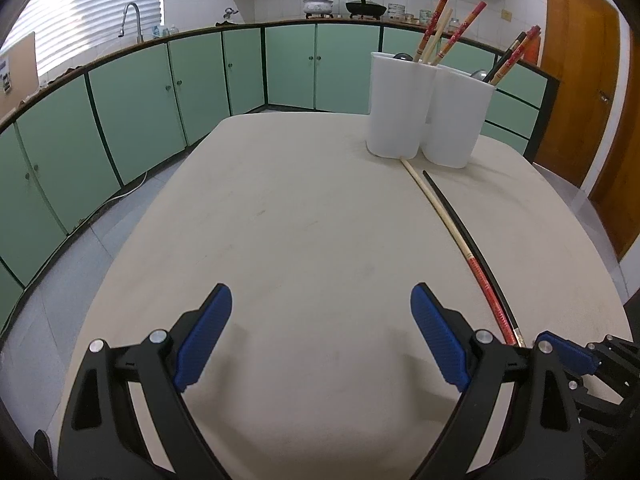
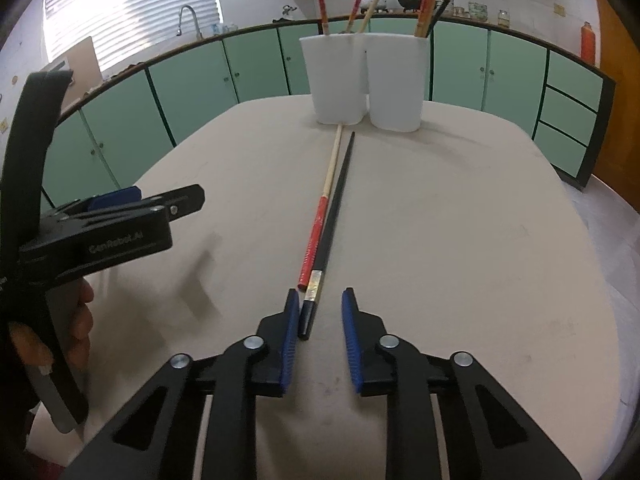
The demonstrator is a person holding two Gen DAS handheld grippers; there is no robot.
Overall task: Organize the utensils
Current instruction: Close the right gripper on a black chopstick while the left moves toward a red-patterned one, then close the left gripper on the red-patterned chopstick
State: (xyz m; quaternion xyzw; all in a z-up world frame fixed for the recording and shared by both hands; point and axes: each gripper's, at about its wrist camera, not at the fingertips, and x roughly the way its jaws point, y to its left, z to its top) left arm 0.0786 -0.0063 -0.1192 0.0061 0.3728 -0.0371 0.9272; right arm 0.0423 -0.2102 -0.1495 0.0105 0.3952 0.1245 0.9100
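Blue rubber pads line both fingers of the right gripper (image 2: pixel 320 332), which points down at the near end of a black chopstick (image 2: pixel 334 216) lying on the beige table (image 2: pixel 460 240). Its jaws stand only a narrow way apart. The left pad touches or nearly touches the chopstick's butt end, while a clear gap shows between the stick and the right pad, so nothing is clamped.

Just to the left of the black stick, and touching it near the butt, lies a pale chopstick with a red handle (image 2: pixel 320 216). Its red end stops just ahead of the left fingertip, outside the jaws. Both sticks run straight away from the gripper toward two white cups (image 2: pixel 340 80) at the far end of the table. The tip of the pale stick reaches the base of the left cup; the black tip stops a little short. The cups stand side by side, touching or nearly so, each holding several upright chopsticks.

Off to the right gripper's left, the left gripper (image 1: pixel 320 336) hangs over bare table with its jaws spread wide and nothing between them. From its own view, the two loose sticks lie to its right, beyond the right finger. A person's hand (image 2: pixel 78 320) holds its handle.
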